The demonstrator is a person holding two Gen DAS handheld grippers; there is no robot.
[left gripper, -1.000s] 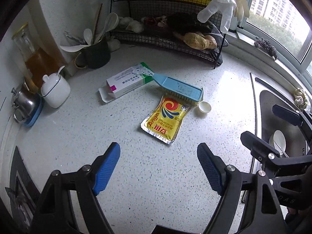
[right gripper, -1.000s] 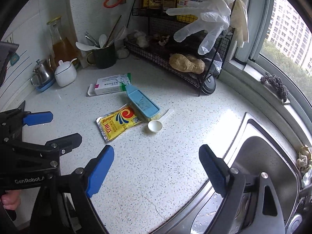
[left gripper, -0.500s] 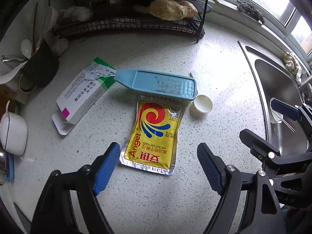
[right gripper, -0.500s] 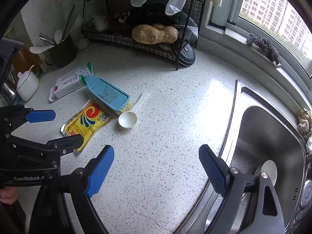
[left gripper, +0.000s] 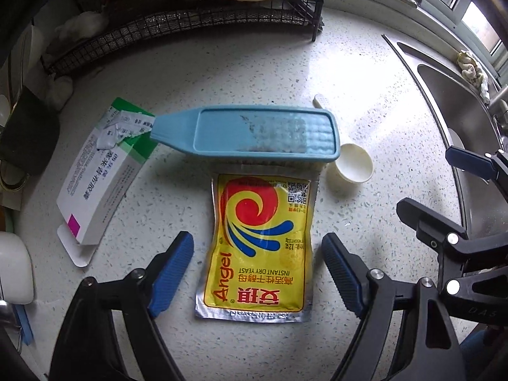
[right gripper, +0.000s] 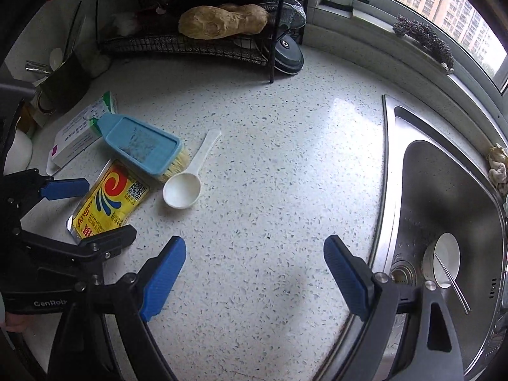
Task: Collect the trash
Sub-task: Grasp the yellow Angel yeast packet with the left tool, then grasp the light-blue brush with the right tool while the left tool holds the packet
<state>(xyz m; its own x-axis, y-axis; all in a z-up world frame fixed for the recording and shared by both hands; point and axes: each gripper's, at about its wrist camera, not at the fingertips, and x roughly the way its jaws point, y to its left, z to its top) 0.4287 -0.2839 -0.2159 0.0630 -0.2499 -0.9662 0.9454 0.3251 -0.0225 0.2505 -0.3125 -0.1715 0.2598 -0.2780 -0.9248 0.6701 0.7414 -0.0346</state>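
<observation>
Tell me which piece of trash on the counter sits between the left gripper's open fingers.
The yellow yeast packet. It lies flat between the left gripper fingers, whereas the white medicine box sits off to the side, outside them.

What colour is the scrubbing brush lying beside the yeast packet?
Light blue back, pale yellow bristles: the scrubbing brush shows best in the right wrist view.

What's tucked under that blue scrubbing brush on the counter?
The top edge of the yellow yeast packet slips under the blue brush, and its pale bristles show beneath. The white scoop lies beside it. Anything further underneath is hidden.
</observation>
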